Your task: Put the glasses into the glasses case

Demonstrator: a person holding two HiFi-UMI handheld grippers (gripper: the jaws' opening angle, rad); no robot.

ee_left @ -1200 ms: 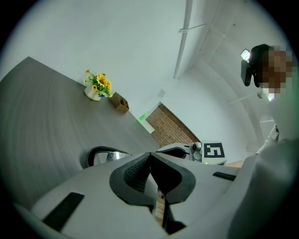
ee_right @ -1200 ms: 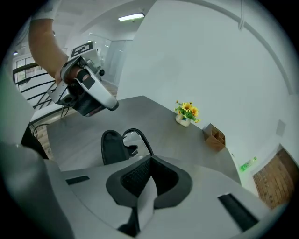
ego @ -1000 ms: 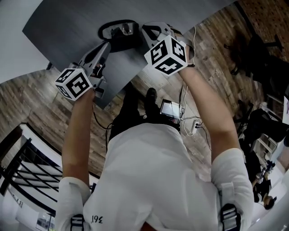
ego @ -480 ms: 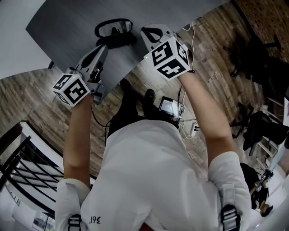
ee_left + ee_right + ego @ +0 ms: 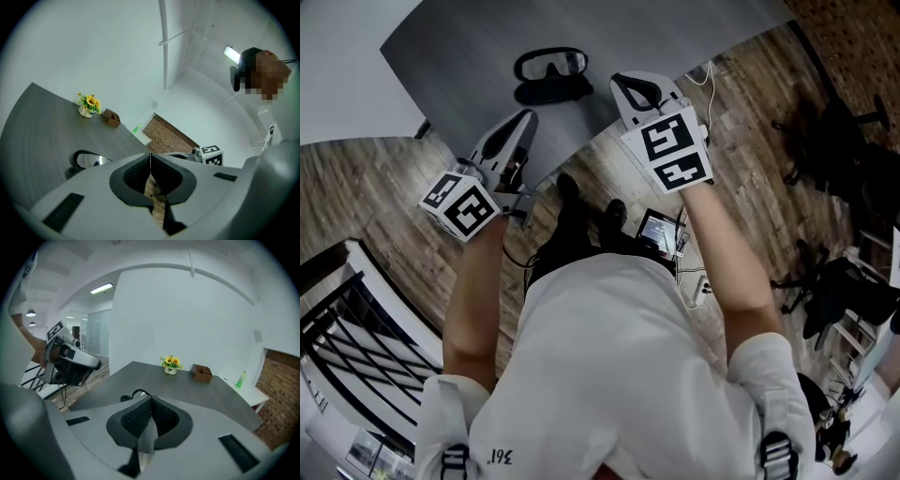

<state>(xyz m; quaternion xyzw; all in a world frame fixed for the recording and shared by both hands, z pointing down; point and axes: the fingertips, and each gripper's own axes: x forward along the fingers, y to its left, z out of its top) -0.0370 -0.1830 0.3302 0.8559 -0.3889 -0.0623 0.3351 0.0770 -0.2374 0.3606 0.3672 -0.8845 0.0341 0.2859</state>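
The glasses [image 5: 551, 64], dark-rimmed with clear lenses, lie on the grey table [image 5: 469, 56]. A black glasses case [image 5: 553, 91] sits just in front of them, touching or nearly so. My left gripper [image 5: 525, 118] hovers shut and empty over the table's near edge, left of the case. My right gripper [image 5: 631, 84] is shut and empty to the right of the case. In the left gripper view the glasses [image 5: 90, 160] and case [image 5: 71, 172] show left of the shut jaws [image 5: 150, 161]. In the right gripper view the jaws [image 5: 151, 404] hide most of the glasses [image 5: 140, 393].
At the table's far end stand a small pot of yellow flowers [image 5: 170, 364] and a wooden box [image 5: 201, 372]. A green bottle [image 5: 241, 379] is on a white ledge. Wooden floor [image 5: 741, 84], cables and a small screen [image 5: 658, 231] lie below the table edge.
Both grippers have drawn back from the glasses and case toward the person and risen. The glasses and case stay on the table.
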